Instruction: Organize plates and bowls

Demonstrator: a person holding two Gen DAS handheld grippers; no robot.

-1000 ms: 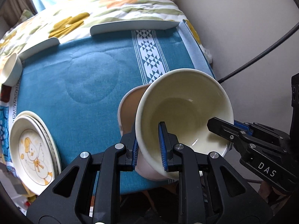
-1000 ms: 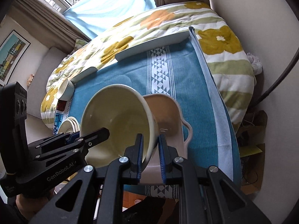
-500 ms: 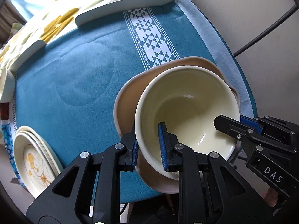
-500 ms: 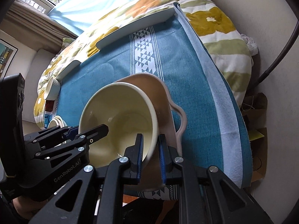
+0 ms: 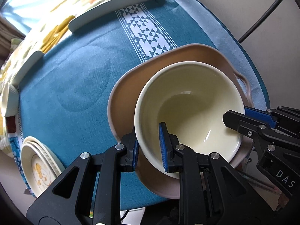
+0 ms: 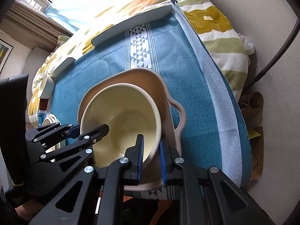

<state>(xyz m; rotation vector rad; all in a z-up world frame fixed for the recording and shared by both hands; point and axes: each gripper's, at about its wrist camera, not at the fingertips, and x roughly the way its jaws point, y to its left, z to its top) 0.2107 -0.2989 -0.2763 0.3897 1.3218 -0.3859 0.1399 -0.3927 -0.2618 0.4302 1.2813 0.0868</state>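
1. Left wrist view: cream bowl (image 5: pixel 189 110) now sits lower and more level inside the pink handled dish (image 5: pixel 125 93) than a second ago, when it was tipped up above the dish.
2. Left hand-held gripper (image 5: pixel 149 145) clamps the bowl's near-left rim, one pad inside, one outside.
3. Right hand-held gripper (image 6: pixel 151 156) pinches the opposite rim the same way.
4. Dish lies at the near right edge of the table, on the blue cloth (image 5: pixel 75 86).
5. Left view only: plate stack (image 5: pixel 40 164) at near left, printed figure visible.
6. Right wrist view only: floral bedding (image 6: pixel 215 20) to the far right.
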